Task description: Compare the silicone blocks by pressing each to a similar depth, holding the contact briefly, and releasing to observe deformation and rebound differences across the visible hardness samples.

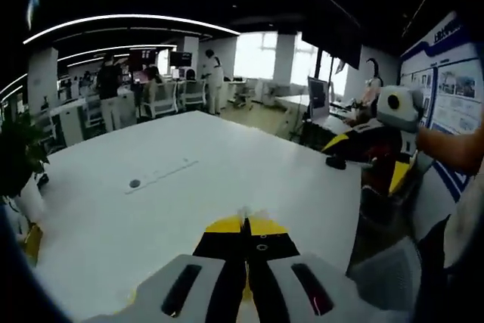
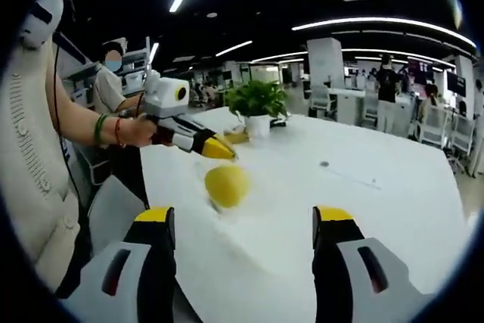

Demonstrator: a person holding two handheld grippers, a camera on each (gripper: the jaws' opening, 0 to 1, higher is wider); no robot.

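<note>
Right gripper: jaws wide apart, nothing between them, hovering above white table.
Left gripper: jaws closed together, empty; in right gripper view its tip sits just beside and above yellow rounded sample.
Sample: lies on table, ahead of right gripper, apart from both tools.
Step, judged: approach, before first press.
Next move calls for: lowering tip onto sample, modest depth, brief hold.
Beyond: potted plant at far table edge.

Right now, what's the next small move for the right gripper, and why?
Probably ease the right gripper forward and down toward the yellow-green lump on the white table. Its fingers are wide apart, the lump sits just beyond them, untouched, and the left gripper hovers shut behind it.
</note>
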